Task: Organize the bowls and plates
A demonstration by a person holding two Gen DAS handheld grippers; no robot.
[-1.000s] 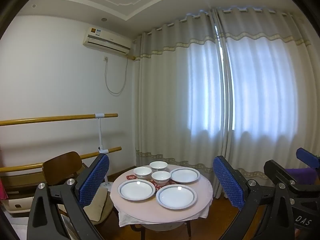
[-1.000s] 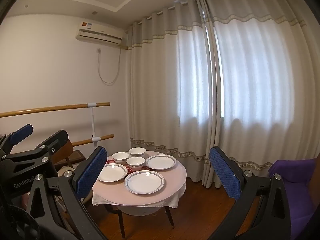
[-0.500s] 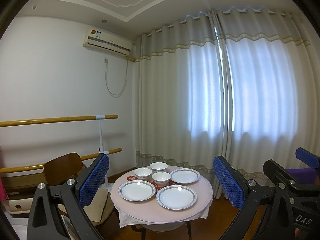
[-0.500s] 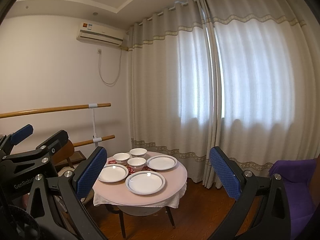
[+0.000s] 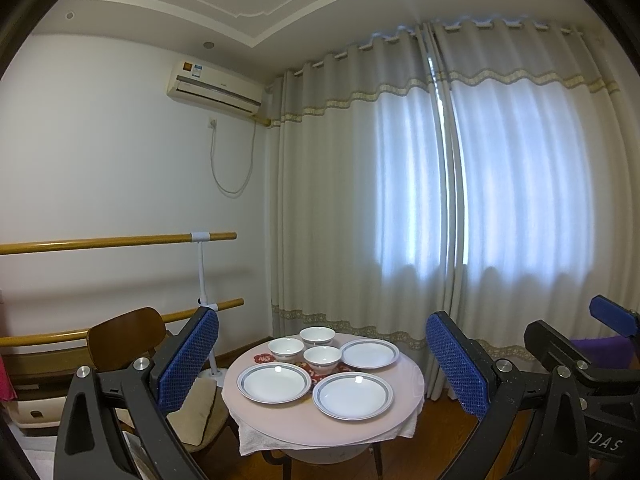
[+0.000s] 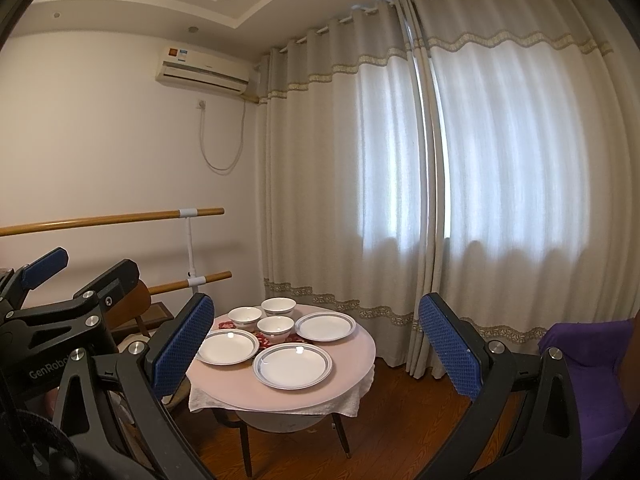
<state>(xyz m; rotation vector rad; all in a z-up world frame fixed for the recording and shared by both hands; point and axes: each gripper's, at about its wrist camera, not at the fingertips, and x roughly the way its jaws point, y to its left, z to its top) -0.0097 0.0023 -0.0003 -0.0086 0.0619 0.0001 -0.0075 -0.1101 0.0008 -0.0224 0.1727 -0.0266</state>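
Observation:
A small round table (image 5: 324, 424) with a pink top stands some way ahead, also in the right wrist view (image 6: 280, 394). On it lie three white blue-rimmed plates: front left (image 5: 274, 382), front right (image 5: 353, 395), back right (image 5: 369, 353). Three white bowls (image 5: 322, 358) cluster at the back on a red mat. In the right wrist view the plates (image 6: 292, 365) and bowls (image 6: 275, 326) show likewise. My left gripper (image 5: 320, 364) and right gripper (image 6: 316, 344) are both open, empty, held in the air well short of the table.
A wooden chair (image 5: 128, 336) with a cushion stands left of the table. Wooden wall bars (image 5: 116, 242) run along the left wall. Closed curtains (image 5: 440, 208) hang behind the table. A purple seat (image 6: 588, 360) is at the right. The floor is wood.
Both views have crept slightly lower, so the table sits a little lower in frame. Both grippers stay open.

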